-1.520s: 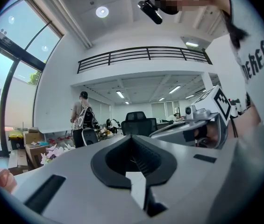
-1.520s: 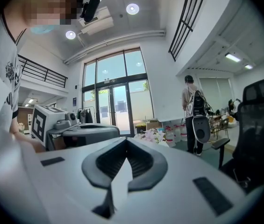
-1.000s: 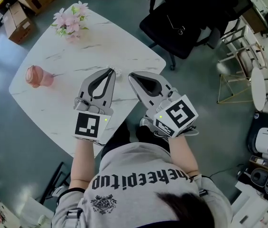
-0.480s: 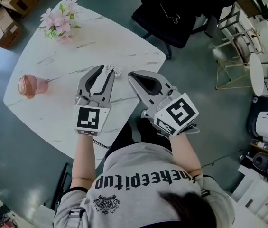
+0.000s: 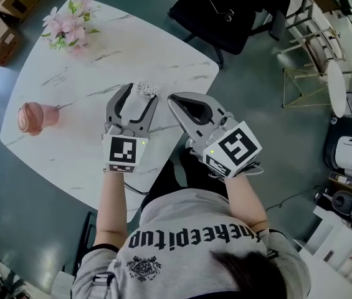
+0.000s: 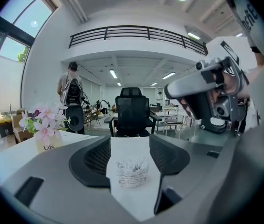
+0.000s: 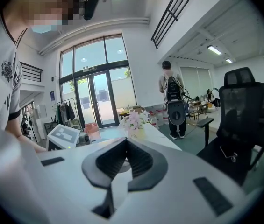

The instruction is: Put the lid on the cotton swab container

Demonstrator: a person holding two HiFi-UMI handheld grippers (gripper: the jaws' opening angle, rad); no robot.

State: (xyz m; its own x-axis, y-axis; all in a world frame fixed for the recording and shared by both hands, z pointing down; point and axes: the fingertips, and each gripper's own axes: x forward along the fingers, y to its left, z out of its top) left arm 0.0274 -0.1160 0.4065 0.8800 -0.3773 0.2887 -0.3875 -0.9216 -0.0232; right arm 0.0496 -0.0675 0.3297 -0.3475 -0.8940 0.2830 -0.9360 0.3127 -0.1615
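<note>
The cotton swab container (image 5: 146, 89) is a small clear tub full of white swabs, standing without a lid on the white marble table (image 5: 101, 55). In the left gripper view the container (image 6: 132, 172) sits between the pads, which do not touch it. My left gripper (image 5: 139, 96) is open around it and its jaws are still opening (image 6: 131, 146). My right gripper (image 5: 172, 98) hovers just right of the tub with its tips together (image 7: 126, 141). A pale round rim (image 7: 124, 166) shows between its pads; it looks like the clear lid.
A bunch of pink flowers (image 5: 70, 20) stands at the table's far left and a pink cup (image 5: 31, 117) lies near its left edge. A black office chair (image 5: 225, 17) is beyond the table. A person with a backpack (image 6: 71, 90) stands further off.
The left gripper's jaws have spread apart and let go of the swab container, which now stands free on the table. The right gripper has stayed shut beside it.
</note>
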